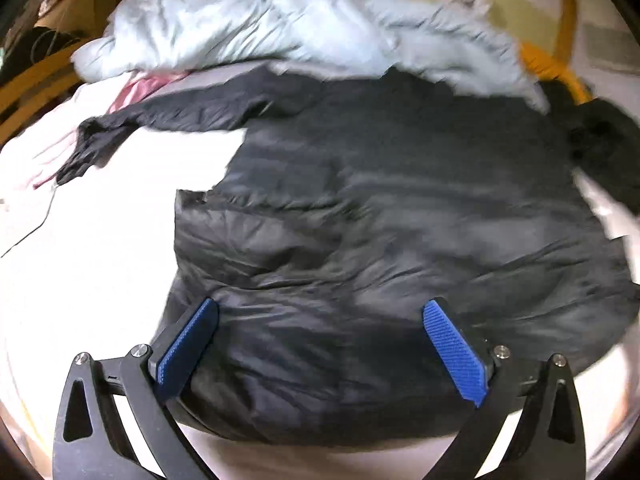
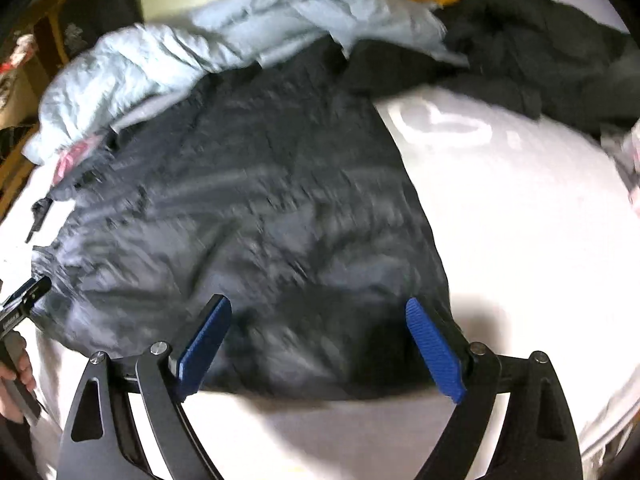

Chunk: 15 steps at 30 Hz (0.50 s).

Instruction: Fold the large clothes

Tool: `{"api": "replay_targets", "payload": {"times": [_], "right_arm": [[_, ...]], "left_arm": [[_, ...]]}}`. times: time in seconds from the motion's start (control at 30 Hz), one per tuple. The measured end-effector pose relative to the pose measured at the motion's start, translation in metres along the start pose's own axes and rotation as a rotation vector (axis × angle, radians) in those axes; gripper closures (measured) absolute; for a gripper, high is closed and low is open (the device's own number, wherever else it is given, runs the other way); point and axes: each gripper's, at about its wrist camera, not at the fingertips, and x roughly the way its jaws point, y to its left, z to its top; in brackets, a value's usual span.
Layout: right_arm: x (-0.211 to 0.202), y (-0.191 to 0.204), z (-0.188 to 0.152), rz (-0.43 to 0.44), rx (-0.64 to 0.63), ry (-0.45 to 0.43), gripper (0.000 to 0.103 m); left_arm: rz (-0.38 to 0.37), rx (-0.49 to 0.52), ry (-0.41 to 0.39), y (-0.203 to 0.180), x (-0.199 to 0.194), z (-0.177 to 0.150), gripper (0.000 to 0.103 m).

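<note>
A black padded jacket (image 1: 380,208) lies spread on a white bed (image 1: 92,280), one sleeve (image 1: 160,120) stretched out to the left. My left gripper (image 1: 320,308) hangs open over the jacket's near hem, blue pads (image 1: 452,344) wide apart with nothing pinched. In the right wrist view the same jacket (image 2: 248,216) fills the left and middle. My right gripper (image 2: 318,308) is open above the hem's right corner, and its blue pads (image 2: 434,348) hold nothing. Both views are blurred.
A pale blue puffy garment (image 1: 248,24) is heaped behind the jacket. Pink cloth (image 1: 136,88) peeks out under it and an orange item (image 1: 548,64) lies far right. A dark grey garment (image 2: 532,52) is bunched at the far right. A hand (image 2: 16,364) holds the other gripper at the left edge.
</note>
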Motion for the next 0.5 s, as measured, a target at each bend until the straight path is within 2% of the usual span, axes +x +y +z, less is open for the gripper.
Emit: {"api": "replay_targets", "payload": {"times": [0.07, 0.2, 0.3, 0.4, 0.47, 0.5], "right_arm": [[0.01, 0.0, -0.002, -0.016, -0.02, 0.033, 0.013], [0.027, -0.014, 0.005, -0.015, 0.039, 0.06, 0.013], [0.032, -0.02, 0.01, -0.024, 0.082, 0.055, 0.012], [0.036, -0.017, 0.009, -0.056, 0.054, 0.058, 0.008], [0.035, -0.017, 0.009, -0.056, 0.06, 0.045, 0.008], [0.028, -0.018, 0.01, -0.049, 0.072, 0.022, 0.01]], "left_arm": [[0.061, 0.017, 0.011, 0.001, 0.011, 0.001, 0.0], [0.069, -0.063, 0.016, 0.016, 0.02, 0.003, 0.0], [0.085, -0.053, 0.012, 0.015, 0.022, 0.001, 0.0], [0.081, -0.069, 0.013, 0.016, 0.019, 0.002, 0.0], [0.105, -0.081, -0.016, 0.017, 0.008, 0.004, 0.006], [0.084, -0.065, -0.054, 0.015, -0.005, 0.005, 0.007]]}}
